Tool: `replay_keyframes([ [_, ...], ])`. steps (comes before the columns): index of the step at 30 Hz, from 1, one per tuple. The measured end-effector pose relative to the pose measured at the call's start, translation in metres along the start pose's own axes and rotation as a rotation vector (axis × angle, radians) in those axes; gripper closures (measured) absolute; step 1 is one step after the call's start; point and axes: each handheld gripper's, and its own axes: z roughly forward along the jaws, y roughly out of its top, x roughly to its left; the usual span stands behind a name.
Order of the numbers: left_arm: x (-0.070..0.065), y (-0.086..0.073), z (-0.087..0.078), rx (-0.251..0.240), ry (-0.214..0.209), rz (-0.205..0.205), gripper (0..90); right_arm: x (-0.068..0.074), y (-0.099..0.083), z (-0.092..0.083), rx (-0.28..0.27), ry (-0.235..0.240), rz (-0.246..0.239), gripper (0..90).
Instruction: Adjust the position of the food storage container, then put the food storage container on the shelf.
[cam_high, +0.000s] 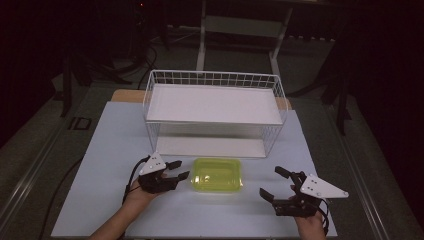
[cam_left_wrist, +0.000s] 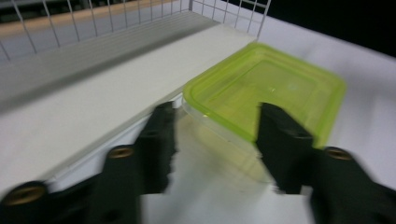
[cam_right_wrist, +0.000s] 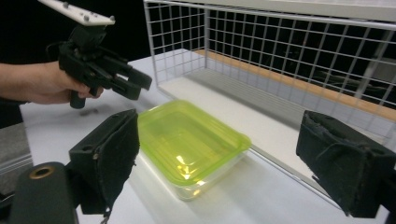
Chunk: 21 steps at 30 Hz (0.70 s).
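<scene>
The green-lidded box (cam_high: 217, 174) lies just ahead of the left gripper (cam_high: 178, 170), between both grippers' parted, empty jaws; the wire shelf (cam_high: 215, 111) stands just beyond; the right gripper (cam_high: 274, 183) is apart.

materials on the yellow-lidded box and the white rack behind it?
Box: looks like plastic; translucent yellow-green glossy lid with glare spots, clear base showing the table through it. Rack: apparently white-coated metal wire, thin grid walls; its shelves look like matte white board, material uncertain.
</scene>
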Motion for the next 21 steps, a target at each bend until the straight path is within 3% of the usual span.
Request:
replay_keyframes([
  [3,-0.002,0.003,-0.007,-0.019,-0.036,-0.013,22.9,0.002,0.0,0.003,0.006,-0.004,0.003,11.9],
  [7,-0.007,0.012,-0.017,-0.028,-0.09,-0.076,1.8,0.003,0.002,0.006,0.016,0.003,0.007,11.1],
  [11,-0.012,0.018,-0.023,-0.043,-0.08,-0.061,1.8,0.005,0.004,0.008,0.008,-0.011,0.011,11.2],
  [12,-0.017,0.027,-0.028,-0.045,-0.108,-0.015,1.8,0.007,0.008,0.008,0.004,-0.031,-0.013,14.6],
  [14,-0.019,0.031,-0.031,-0.062,-0.103,-0.001,1.9,0.008,0.013,0.01,-0.007,-0.032,-0.016,14.5],
  [16,-0.02,0.035,-0.031,-0.054,-0.1,-0.001,2.5,0.008,0.015,0.012,0.005,-0.013,0.01,14.6],
  [17,-0.02,0.037,-0.031,-0.049,-0.097,-0.005,2.9,0.006,0.02,0.018,0.055,0.021,0.045,15.2],
  [18,-0.02,0.039,-0.03,-0.043,-0.096,0.0,2.9,0.006,0.021,0.02,0.068,0.022,0.059,17.8],
  [21,-0.02,0.044,-0.024,-0.029,-0.101,-0.03,2.9,0.006,0.026,0.03,0.087,0.006,0.013,18.1],
])
